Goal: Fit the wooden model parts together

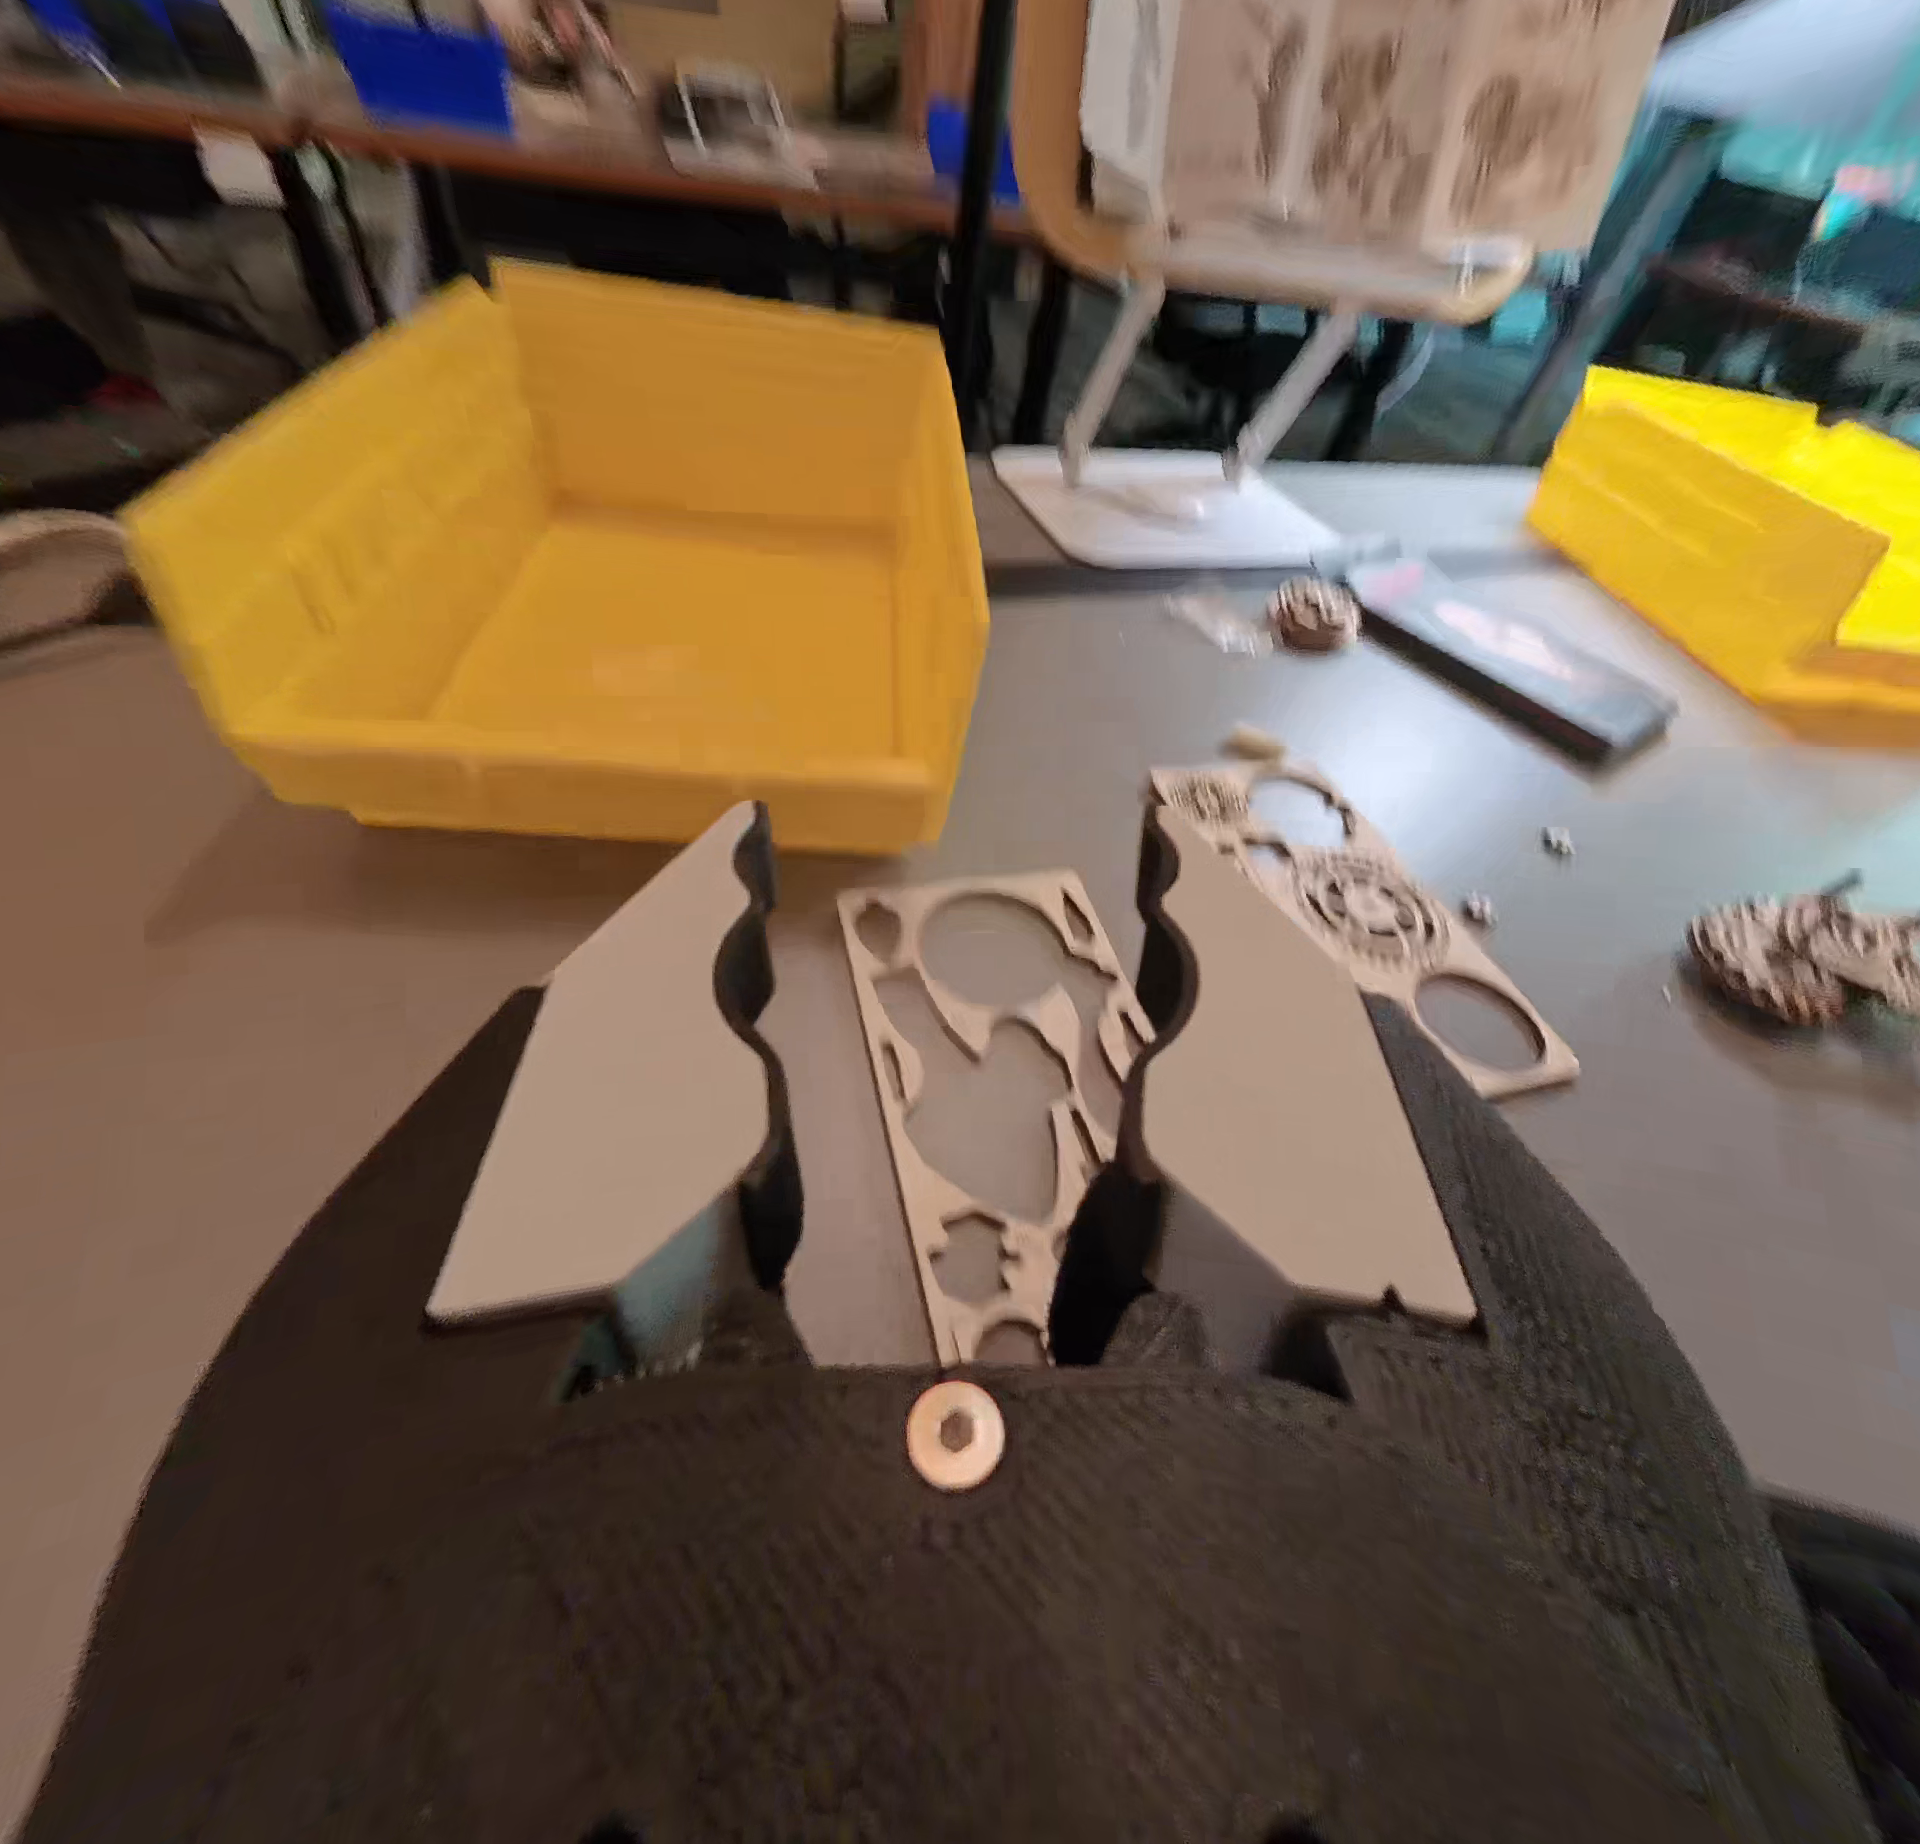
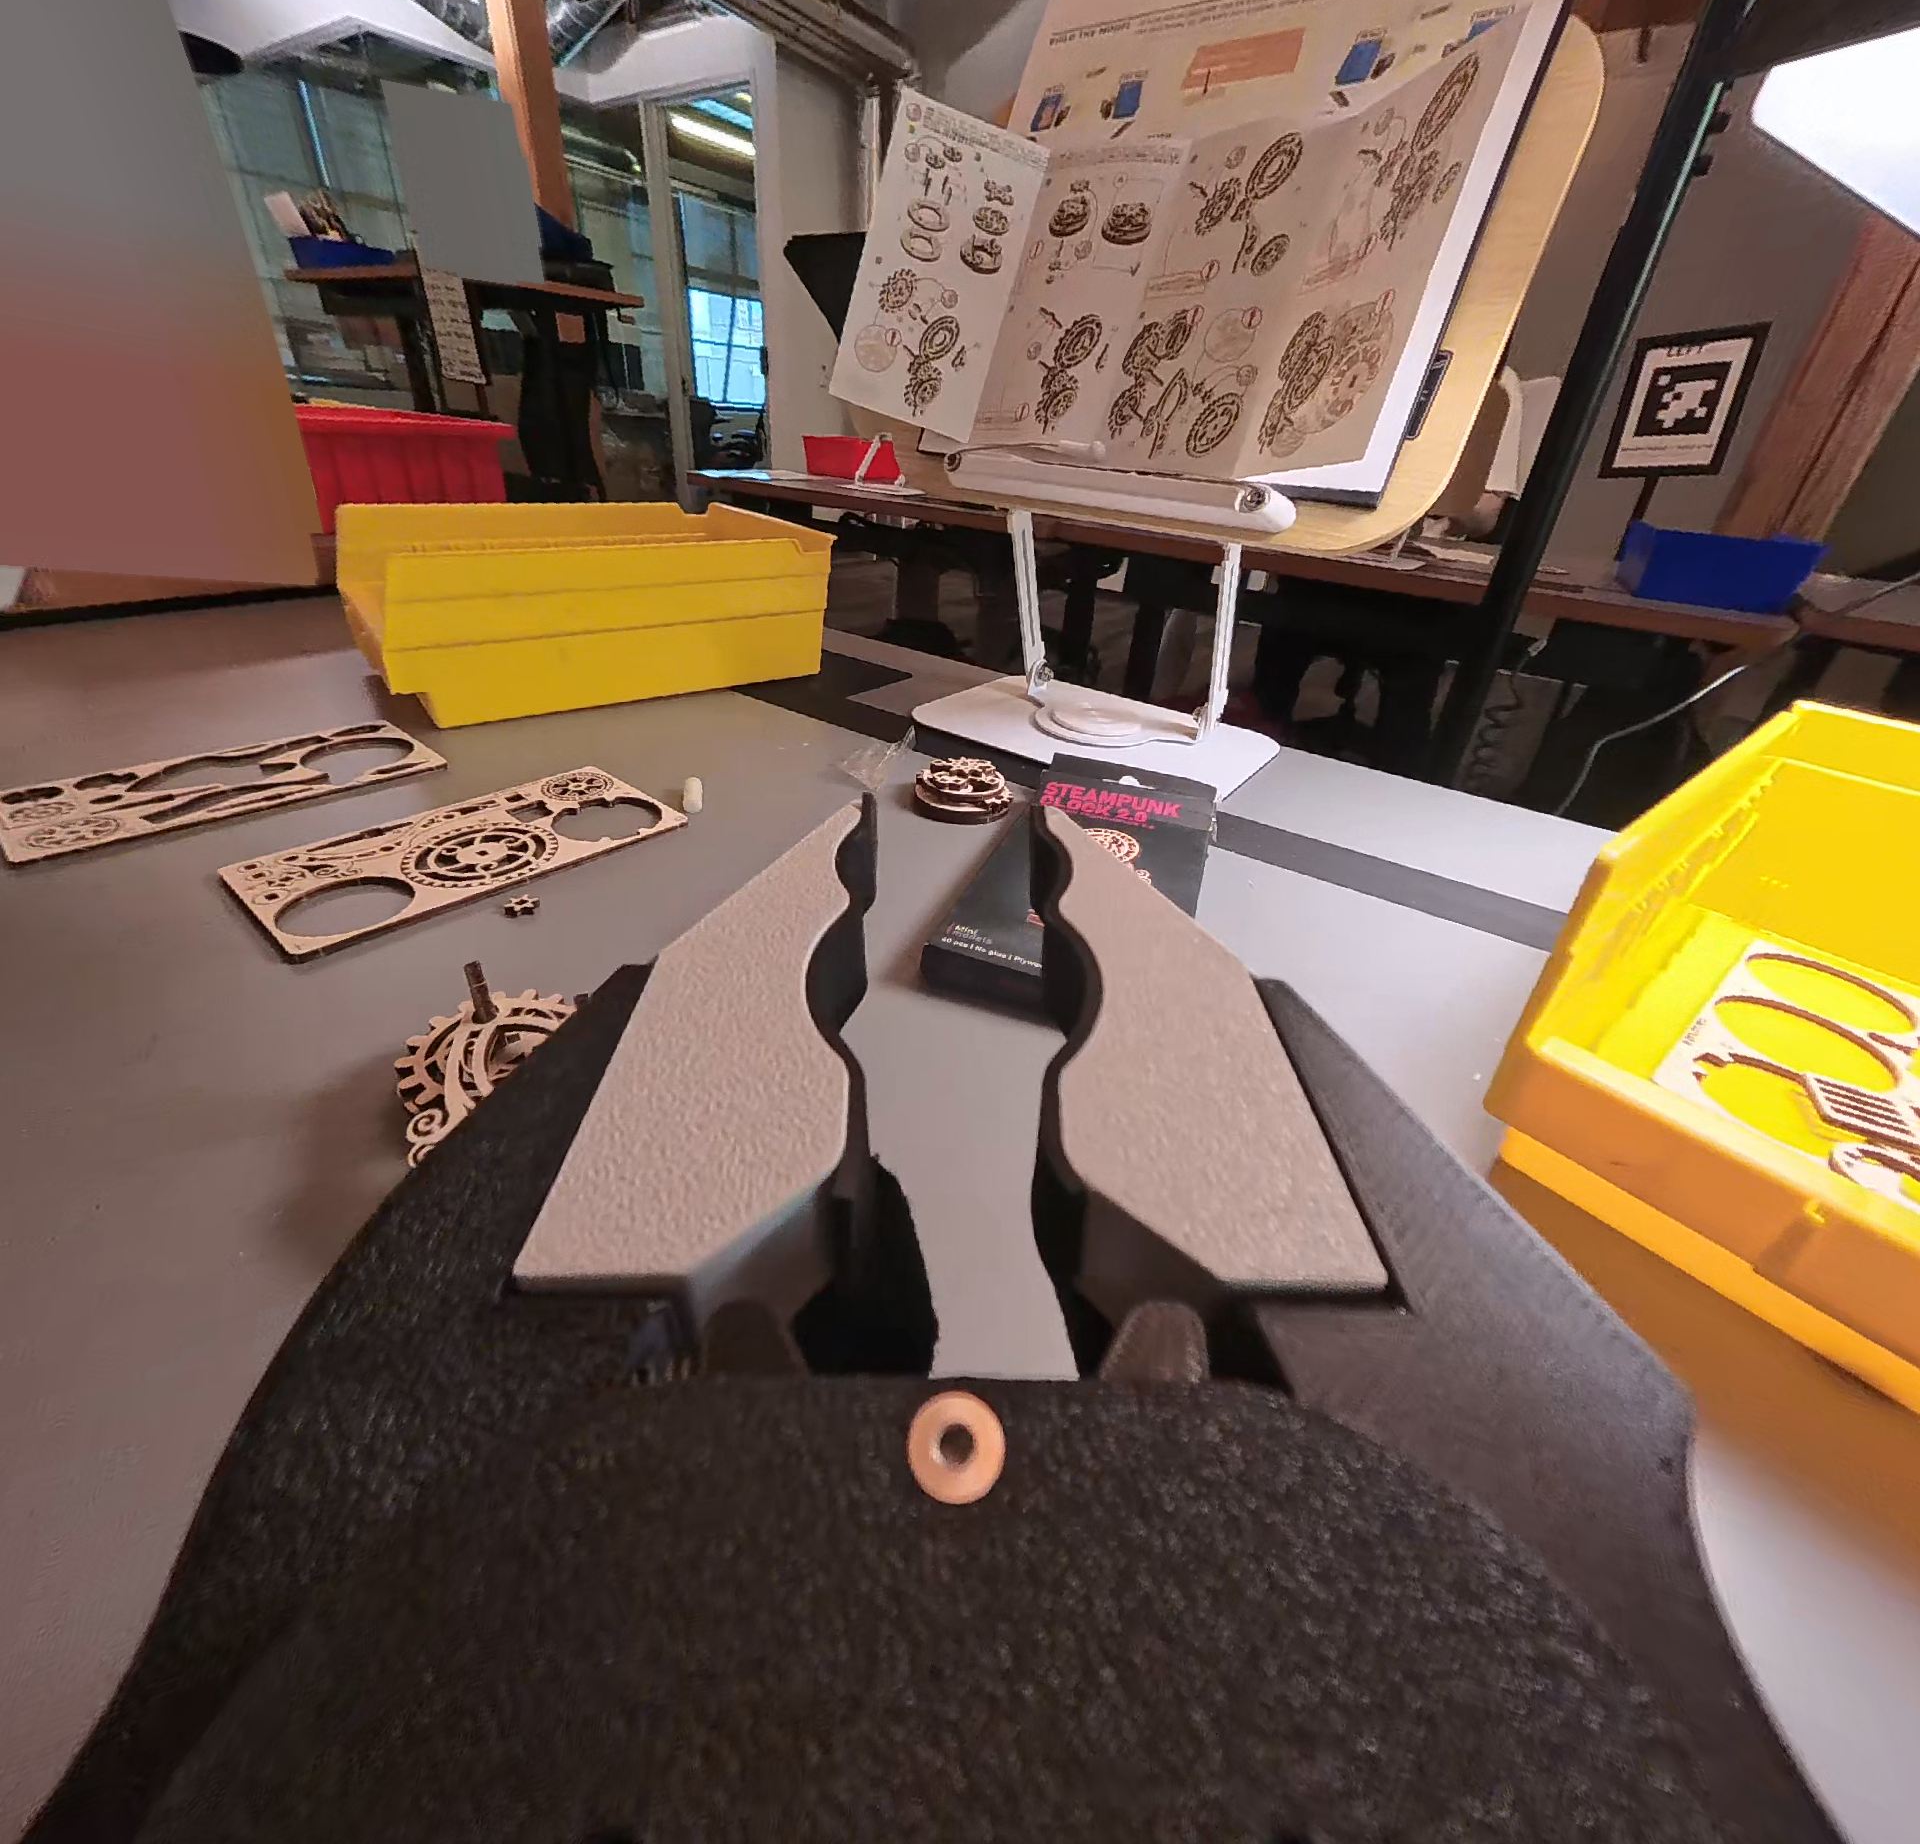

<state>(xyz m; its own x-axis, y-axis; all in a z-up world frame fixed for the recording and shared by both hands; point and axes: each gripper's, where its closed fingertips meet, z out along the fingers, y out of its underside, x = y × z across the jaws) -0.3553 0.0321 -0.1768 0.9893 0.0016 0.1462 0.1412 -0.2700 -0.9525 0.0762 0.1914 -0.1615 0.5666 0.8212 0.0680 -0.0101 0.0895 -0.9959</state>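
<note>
The left gripper (image 1: 951, 838) is spread wide and holds nothing; a punched-out wooden sheet (image 1: 997, 1077) lies flat on the table (image 1: 260, 1015) below the gap between its fingers, reaching back under the gripper body; a second sheet (image 1: 1382, 921), with gear patterns still in it, lies just beside the right finger, partly hidden by it; a gear assembly (image 1: 1808, 958) sits further right, apart from both sheets; a small gear disc (image 1: 1314, 612) lies beyond, near a black box (image 1: 1507, 656).

The right gripper (image 2: 951, 823) is also spread and empty, low over the grey table (image 2: 156, 1119); the black box (image 2: 1127, 838) lies ahead between its fingertips, with the gear disc (image 2: 961, 788) just left of it; the gear assembly (image 2: 478, 1051), a short peg standing up from it, rests close by the left finger; the patterned sheet (image 2: 447, 859) and the emptier one (image 2: 208, 786) lie well off to the left, and a tiny loose gear (image 2: 516, 904) lies by the nearer sheet.

A yellow bin (image 1: 582, 589) stands empty at the table's far left; another bin (image 2: 1714, 1046) on the right holds more sheet pieces; a white stand (image 2: 1101, 724) props up an open instruction booklet (image 2: 1195, 308); behind are shelves, tables, red and blue bins; the left view is blurred.
</note>
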